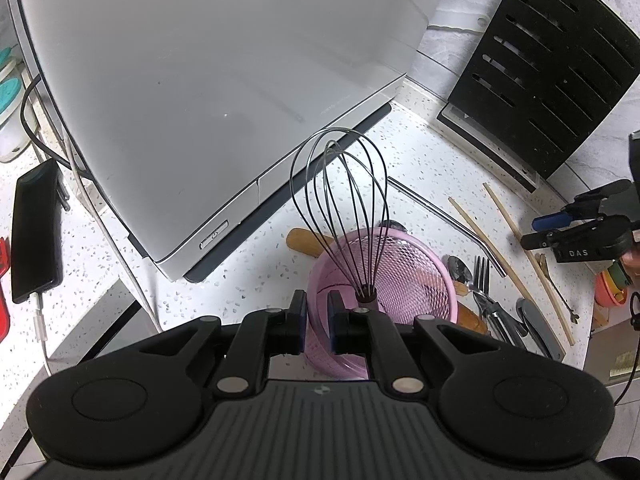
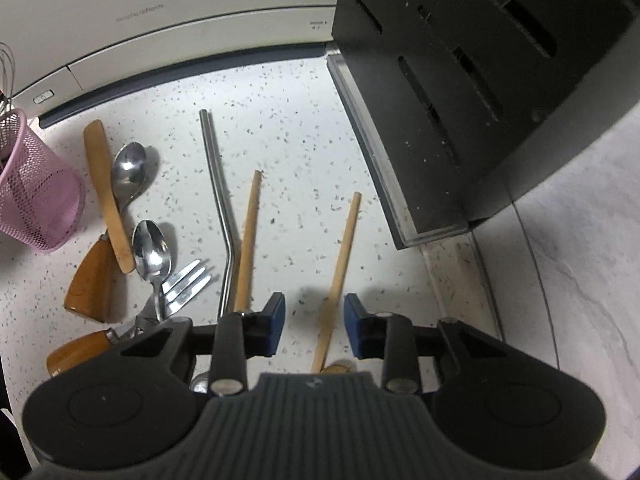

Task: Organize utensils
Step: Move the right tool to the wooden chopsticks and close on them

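A: Whisk first, from the left wrist view. The black wire whisk stands upright in the pink wire-mesh cup on the white speckled counter. The left gripper has its jaws clamped on the near rim of that cup, one pad outside the mesh wall, one inside.

B: And around the cup?

A: A big grey-white appliance behind it, a black slotted knife block at the far right. Right of the cup lie a bent steel straw, two pale wooden chopsticks, a steel fork and a steel spoon. A black phone lies at the left on a cable. The right gripper shows at the right edge, low over the chopsticks.

B: Now the right wrist view?

A: The right gripper points down at the counter, its blue-padded jaws apart, with the right-hand chopstick running between them. The pads do not touch it; a gap shows on either side. The other chopstick lies just left, beside the bent straw.

B: The rest of the utensils?

A: Heaped further left: two steel spoons, the fork, a flat wooden spatula and brown wooden-handled tools. The pink cup stands at the left edge.
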The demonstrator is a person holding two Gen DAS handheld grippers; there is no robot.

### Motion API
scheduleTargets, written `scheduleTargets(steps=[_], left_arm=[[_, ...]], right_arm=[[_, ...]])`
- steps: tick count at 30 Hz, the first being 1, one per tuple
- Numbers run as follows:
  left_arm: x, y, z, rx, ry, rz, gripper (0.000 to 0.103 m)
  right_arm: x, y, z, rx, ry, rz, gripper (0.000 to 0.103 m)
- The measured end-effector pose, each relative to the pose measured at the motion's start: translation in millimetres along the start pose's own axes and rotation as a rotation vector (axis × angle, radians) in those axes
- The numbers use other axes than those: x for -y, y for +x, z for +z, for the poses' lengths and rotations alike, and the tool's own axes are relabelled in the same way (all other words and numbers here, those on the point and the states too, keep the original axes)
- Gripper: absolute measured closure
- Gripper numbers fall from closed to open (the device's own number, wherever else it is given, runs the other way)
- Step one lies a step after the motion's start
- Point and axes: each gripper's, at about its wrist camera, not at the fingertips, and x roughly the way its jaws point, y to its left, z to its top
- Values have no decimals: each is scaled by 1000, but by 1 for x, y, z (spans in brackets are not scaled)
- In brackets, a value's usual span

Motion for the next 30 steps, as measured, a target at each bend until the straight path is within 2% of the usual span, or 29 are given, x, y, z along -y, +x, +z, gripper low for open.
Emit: scheduleTargets(steps=[11,24,30], left_arm=[[1,0,0,-1,1,-2,93],[1,1,1,-4,1,-5,93],[1,1,1,-4,1,-6,93]], right_arm=[[-8,19,14,-66,-35,7,78],[-18,34,23,-121,-82,25,80],[-14,32,30,-110,-77,29,80]])
